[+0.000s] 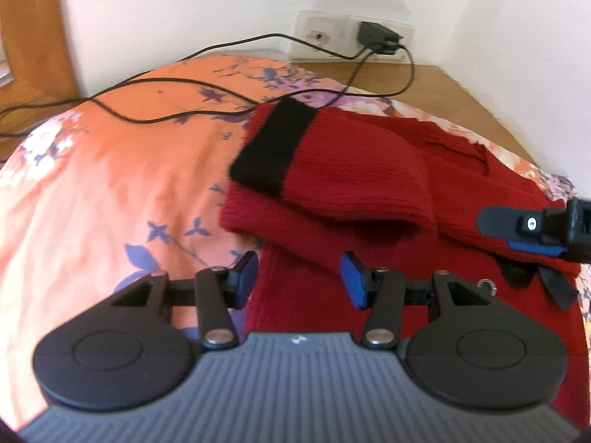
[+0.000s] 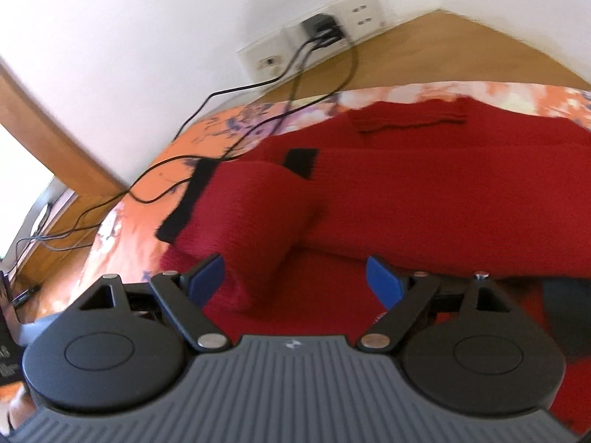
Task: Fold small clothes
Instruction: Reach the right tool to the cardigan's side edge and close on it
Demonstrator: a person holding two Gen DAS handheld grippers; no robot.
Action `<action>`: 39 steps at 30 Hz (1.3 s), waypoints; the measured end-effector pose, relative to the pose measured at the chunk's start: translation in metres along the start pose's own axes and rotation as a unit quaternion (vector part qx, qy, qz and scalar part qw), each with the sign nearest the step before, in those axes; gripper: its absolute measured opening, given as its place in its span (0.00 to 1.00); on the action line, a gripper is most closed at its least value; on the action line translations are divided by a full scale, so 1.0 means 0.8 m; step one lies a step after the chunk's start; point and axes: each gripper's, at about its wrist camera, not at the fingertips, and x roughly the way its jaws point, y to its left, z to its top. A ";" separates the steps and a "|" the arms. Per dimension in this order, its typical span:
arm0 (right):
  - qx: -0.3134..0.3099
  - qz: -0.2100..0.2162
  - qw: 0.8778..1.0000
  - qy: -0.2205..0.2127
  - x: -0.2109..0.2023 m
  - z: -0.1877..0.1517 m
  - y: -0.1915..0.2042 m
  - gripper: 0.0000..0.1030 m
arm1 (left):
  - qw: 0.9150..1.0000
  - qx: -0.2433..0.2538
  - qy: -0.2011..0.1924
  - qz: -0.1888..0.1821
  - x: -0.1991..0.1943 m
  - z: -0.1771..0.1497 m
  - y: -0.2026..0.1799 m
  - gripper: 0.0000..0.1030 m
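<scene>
Red sweater (image 1: 369, 192) is lying on the floral bedspread (image 1: 110, 170), one black-cuffed sleeve (image 2: 255, 217) already flopped across the body. My left gripper (image 1: 299, 277) and right gripper (image 2: 295, 277) both hang wide open, holding nothing — I'd guess lined up to grab the near hem.

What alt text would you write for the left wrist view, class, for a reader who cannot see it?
Open left tongs hover over a red knitted sweater with a black-cuffed sleeve folded across it, lying on an orange floral bedsheet. The right tongs enter from the right edge, and black cables run to a white wall socket.
</scene>
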 end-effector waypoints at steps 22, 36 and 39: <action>0.000 0.001 0.997 0.079 0.111 0.019 0.050 0.86 | 0.999 -0.032 0.014 0.025 0.010 -0.010 0.041 0.50; -0.075 0.022 0.997 0.019 0.083 0.033 0.078 0.23 | 0.999 -0.028 0.012 0.014 0.016 -0.011 0.039 0.50; -0.113 0.032 0.993 -0.024 0.059 0.047 0.090 0.23 | 1.000 -0.018 0.004 0.011 0.016 -0.007 0.033 0.50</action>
